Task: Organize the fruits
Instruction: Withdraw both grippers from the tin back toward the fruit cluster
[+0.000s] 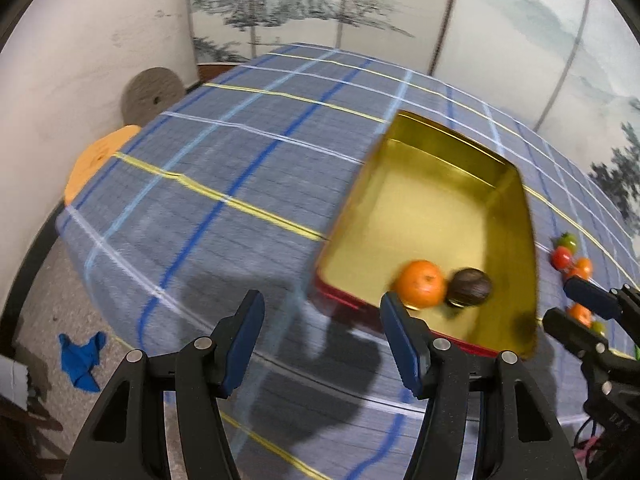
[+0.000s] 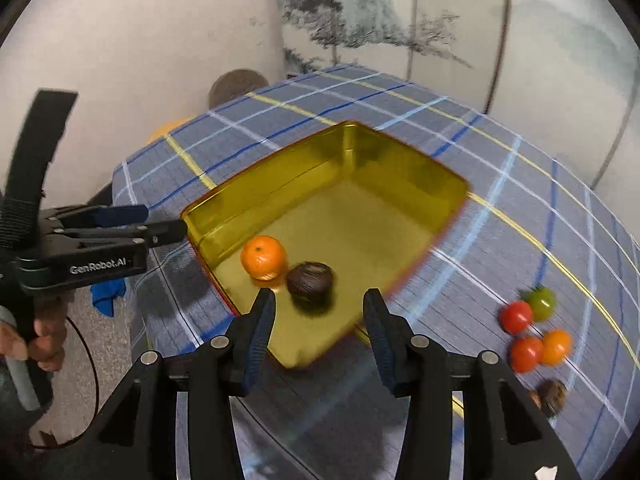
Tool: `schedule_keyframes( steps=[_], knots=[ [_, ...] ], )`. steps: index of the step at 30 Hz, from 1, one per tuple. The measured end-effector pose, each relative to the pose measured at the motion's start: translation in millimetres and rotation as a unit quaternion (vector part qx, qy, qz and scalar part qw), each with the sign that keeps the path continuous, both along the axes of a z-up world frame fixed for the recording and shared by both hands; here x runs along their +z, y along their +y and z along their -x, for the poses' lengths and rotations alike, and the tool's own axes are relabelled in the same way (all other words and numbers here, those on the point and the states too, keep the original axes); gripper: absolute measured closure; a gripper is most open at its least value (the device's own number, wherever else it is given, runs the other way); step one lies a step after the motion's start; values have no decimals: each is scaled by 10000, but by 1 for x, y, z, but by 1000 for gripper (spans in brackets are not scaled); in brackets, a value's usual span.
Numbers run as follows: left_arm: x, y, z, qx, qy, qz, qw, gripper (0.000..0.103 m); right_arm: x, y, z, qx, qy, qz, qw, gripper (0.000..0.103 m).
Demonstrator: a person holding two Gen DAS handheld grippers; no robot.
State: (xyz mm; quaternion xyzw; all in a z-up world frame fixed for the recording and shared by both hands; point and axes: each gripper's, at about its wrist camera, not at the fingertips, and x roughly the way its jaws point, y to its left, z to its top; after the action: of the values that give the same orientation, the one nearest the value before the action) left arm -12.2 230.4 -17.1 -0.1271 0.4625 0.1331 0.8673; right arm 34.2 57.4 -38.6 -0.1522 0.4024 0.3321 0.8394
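A gold tin (image 1: 516,216) (image 2: 400,160) with a red outside stands on the plaid tablecloth. An orange (image 1: 420,283) (image 2: 264,258) and a dark brown round fruit (image 1: 469,286) (image 2: 310,280) lie in its near corner. My left gripper (image 1: 322,344) is open and empty, left of the tin's near edge; it also shows in the right wrist view (image 2: 160,222). My right gripper (image 2: 319,336) is open and empty above the tin's near corner; it also shows in the left wrist view (image 1: 570,304). Loose fruits lie right of the tin: red tomatoes (image 2: 516,316), a green one (image 2: 542,302), an orange one (image 2: 556,346) and a brown one (image 2: 552,396).
The plaid tablecloth (image 1: 224,184) covers the table. An orange disc (image 1: 96,160) and a grey disc (image 1: 150,92) lean at the wall past the table's left edge. A blue cloth (image 1: 82,356) lies on the floor. A painted screen stands behind.
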Motion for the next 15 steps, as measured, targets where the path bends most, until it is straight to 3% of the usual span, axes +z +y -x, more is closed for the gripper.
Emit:
schedule_keyframes(
  steps=[6,15],
  knots=[
    [4,-39,-5,-472,-22,36,9989,42,7,-61,3,-656,-84,-15,9978,60],
    [6,-95,-11,-1069,-24,-10,9943,42,-11,-154,6,-1670,94,-38,9859,60]
  ],
)
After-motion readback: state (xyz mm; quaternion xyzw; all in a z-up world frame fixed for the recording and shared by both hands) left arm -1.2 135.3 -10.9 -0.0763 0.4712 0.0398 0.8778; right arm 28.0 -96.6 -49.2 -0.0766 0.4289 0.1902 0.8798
